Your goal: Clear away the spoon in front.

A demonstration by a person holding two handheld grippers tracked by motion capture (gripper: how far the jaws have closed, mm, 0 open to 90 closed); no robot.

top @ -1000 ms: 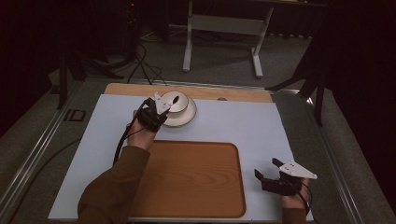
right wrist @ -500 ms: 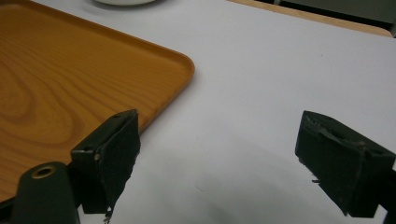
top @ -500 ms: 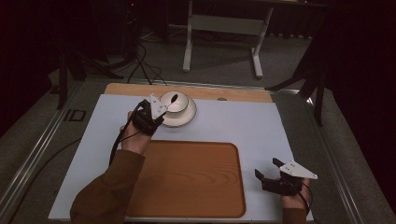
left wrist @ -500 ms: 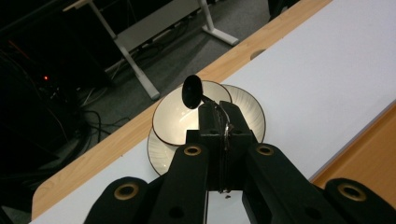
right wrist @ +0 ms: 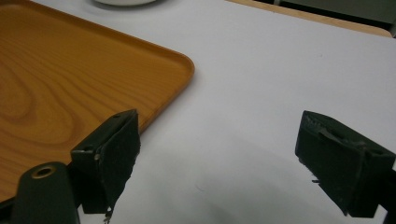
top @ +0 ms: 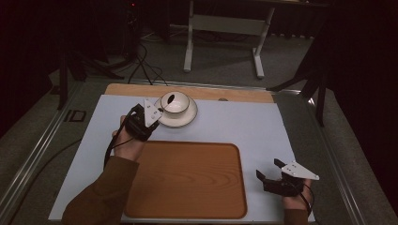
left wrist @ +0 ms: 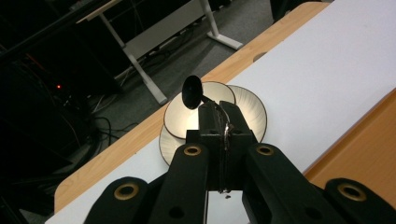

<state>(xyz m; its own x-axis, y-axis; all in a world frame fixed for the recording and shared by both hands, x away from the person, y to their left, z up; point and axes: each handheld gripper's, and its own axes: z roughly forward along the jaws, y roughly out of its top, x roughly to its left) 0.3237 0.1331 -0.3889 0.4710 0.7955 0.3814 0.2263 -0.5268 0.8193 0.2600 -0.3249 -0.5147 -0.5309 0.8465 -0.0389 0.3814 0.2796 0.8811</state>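
A cream cup point(top: 176, 103) stands on a matching saucer point(top: 184, 120) at the far side of the white mat. My left gripper point(top: 158, 110) is at the cup's left and is shut on the thin handle of a black spoon point(top: 170, 98). In the left gripper view the spoon's bowl point(left wrist: 191, 91) is raised over the cup point(left wrist: 187, 119), above the saucer point(left wrist: 250, 109). My right gripper point(top: 268, 168) rests near the mat's front right corner. It stands open with nothing between its fingers point(right wrist: 116, 154).
A wooden tray point(top: 187, 180) lies bare in the near middle of the mat, and its corner point(right wrist: 168, 65) is left of the right gripper. A wooden strip point(top: 234, 93) runs along the table's far edge. Beyond it are a metal stand and cables on the floor.
My left gripper has drifted slightly left and nearer with the spoon in it. The right gripper has not moved.
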